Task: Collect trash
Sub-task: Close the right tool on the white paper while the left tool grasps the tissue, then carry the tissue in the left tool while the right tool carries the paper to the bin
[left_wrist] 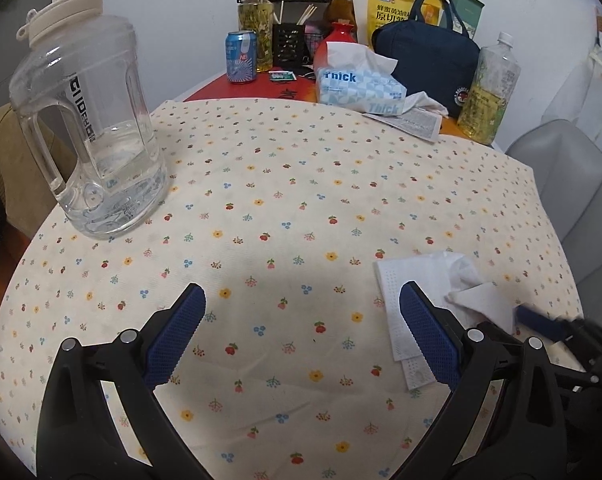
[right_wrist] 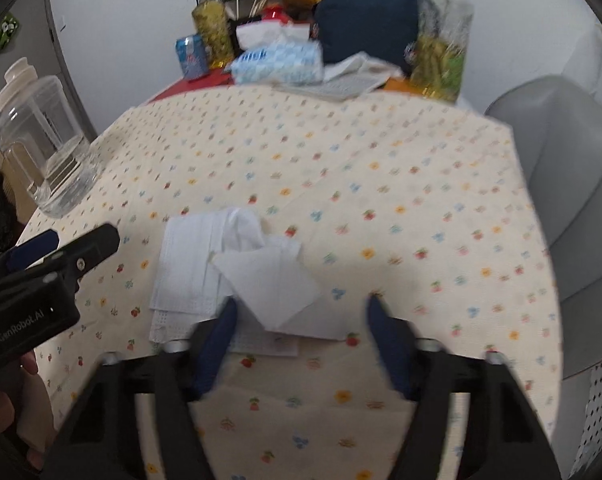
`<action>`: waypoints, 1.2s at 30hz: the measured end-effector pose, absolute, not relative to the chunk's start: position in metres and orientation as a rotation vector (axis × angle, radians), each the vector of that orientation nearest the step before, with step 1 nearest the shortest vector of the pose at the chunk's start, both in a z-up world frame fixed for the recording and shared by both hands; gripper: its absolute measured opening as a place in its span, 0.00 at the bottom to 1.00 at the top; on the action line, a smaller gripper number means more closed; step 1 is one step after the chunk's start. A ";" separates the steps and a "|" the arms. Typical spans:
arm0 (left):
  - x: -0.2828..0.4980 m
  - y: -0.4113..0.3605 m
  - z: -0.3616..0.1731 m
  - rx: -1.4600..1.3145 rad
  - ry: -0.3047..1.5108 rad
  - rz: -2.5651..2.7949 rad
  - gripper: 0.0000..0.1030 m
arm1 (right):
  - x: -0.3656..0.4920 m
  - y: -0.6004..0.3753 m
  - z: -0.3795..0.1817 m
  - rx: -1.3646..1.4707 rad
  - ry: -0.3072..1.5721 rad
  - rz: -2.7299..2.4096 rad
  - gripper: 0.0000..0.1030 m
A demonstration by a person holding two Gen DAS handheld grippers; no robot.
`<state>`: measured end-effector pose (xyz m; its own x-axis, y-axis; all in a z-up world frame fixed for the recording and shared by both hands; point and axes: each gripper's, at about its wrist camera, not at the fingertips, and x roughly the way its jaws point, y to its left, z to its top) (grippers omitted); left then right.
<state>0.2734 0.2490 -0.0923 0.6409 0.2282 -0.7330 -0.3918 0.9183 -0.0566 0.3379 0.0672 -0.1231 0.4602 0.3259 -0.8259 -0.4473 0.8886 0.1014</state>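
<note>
The flowered tabletop still carries everything. The water jug stands far from the crumpled tissues, which lie uncollected. Right tongs straddle the tissues' near corner, parted, not gripping. Left tongs gape empty beside them.

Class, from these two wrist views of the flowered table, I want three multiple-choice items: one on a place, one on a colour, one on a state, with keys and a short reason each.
1. Where does the clear water jug stand?
A. left part of the tablecloth
B. on the grey chair
C. inside the navy bag

2. What colour is the soda can?
A. green
B. blue
C. black

3. How are the left gripper jaws?
A. clamped on the jug
B. closed on a can
C. open, holding nothing

Key: 1 A, it stands on the cloth at the left; 2 B, its body is blue; 3 C, only cloth shows between its fingers, the white tissue lying beside.
</note>
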 end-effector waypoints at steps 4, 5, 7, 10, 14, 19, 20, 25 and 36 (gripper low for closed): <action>0.278 0.244 -0.088 -0.215 0.799 0.344 0.94 | 0.337 0.062 -0.116 -0.134 0.977 0.483 0.22; 0.280 0.240 -0.087 -0.213 0.799 0.334 0.94 | 0.336 0.058 -0.113 -0.142 0.962 0.469 0.22; 0.283 0.233 -0.086 -0.212 0.799 0.320 0.94 | 0.335 0.051 -0.108 -0.138 0.958 0.455 0.21; 0.289 0.220 -0.089 -0.206 0.816 0.289 0.94 | 0.335 0.035 -0.100 -0.133 0.947 0.419 0.21; 0.299 0.200 -0.094 -0.193 0.841 0.242 0.94 | 0.334 0.012 -0.092 -0.131 0.924 0.362 0.21; 0.307 0.174 -0.104 -0.154 0.867 0.206 0.94 | 0.334 -0.016 -0.090 -0.108 0.922 0.301 0.22; 0.307 0.171 -0.107 -0.159 0.876 0.199 0.94 | 0.332 -0.021 -0.090 -0.105 0.921 0.293 0.21; 0.309 0.154 -0.121 -0.104 0.901 0.213 0.50 | 0.323 -0.046 -0.087 -0.085 0.916 0.245 0.22; 0.276 0.136 -0.068 -0.112 0.813 0.190 0.04 | 0.283 -0.086 -0.046 -0.044 0.848 0.200 0.22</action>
